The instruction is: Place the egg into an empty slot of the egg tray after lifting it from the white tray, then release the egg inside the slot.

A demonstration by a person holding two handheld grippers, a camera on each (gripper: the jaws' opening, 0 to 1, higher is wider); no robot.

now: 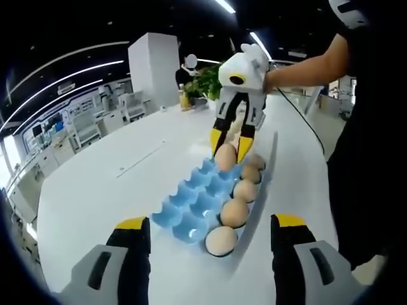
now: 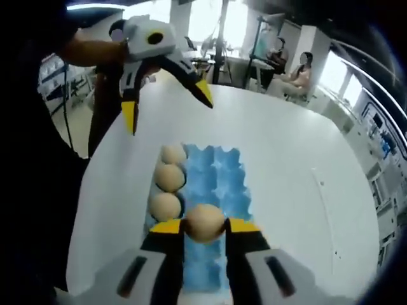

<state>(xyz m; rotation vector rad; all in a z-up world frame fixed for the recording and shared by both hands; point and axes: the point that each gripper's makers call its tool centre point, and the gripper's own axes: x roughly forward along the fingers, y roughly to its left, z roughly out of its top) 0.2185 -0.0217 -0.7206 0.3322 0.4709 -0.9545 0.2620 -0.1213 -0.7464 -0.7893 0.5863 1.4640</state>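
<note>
Low in the right gripper view, my right gripper (image 2: 205, 223) is clamping an egg (image 2: 205, 222) over the blue egg tray (image 2: 222, 175) on the white table (image 2: 286, 146). At upper left my left gripper (image 2: 166, 105) is hanging with jaws spread apart, holding nothing.

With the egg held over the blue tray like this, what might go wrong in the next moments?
1. The right gripper holds the egg only by its sides between two fingers; it may slip or crack before reaching a slot.
2. It hangs near the row of eggs in the blue egg tray; lowering off-centre might knock a neighbour.
3. The left gripper hovers open beyond the tray and may get in the way.
</note>
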